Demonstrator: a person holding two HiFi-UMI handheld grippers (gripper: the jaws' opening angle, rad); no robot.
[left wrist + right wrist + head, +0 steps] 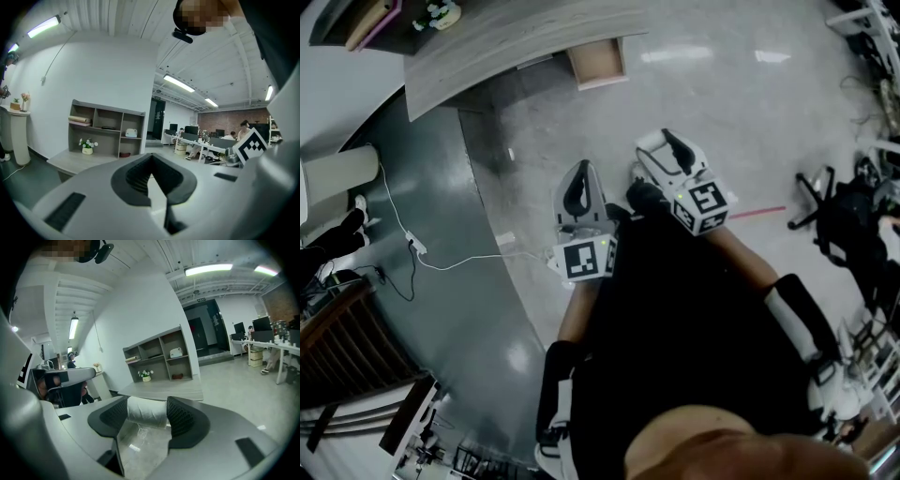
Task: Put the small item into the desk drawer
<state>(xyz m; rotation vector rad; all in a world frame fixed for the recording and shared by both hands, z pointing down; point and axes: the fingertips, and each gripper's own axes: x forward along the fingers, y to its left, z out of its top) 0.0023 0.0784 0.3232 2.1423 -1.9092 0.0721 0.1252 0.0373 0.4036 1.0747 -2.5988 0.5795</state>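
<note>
Left gripper (152,168) sits closest in, its jaws pressed together on nothing, while to its right the right gripper (147,416) pinches the small item (145,408), a pale roll, between its pads. Far ahead the drawer (598,64) hangs open under the near edge of the desk (506,47), and its wooden inside looks bare; the roll is round and gripped only near the pad tips, so it could slip out on the way or miss the narrow drawer

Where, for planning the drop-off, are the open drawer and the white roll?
open drawer (598,64), head view, its pale inner floor
white roll (146,411), right gripper view, its bare middle
</note>
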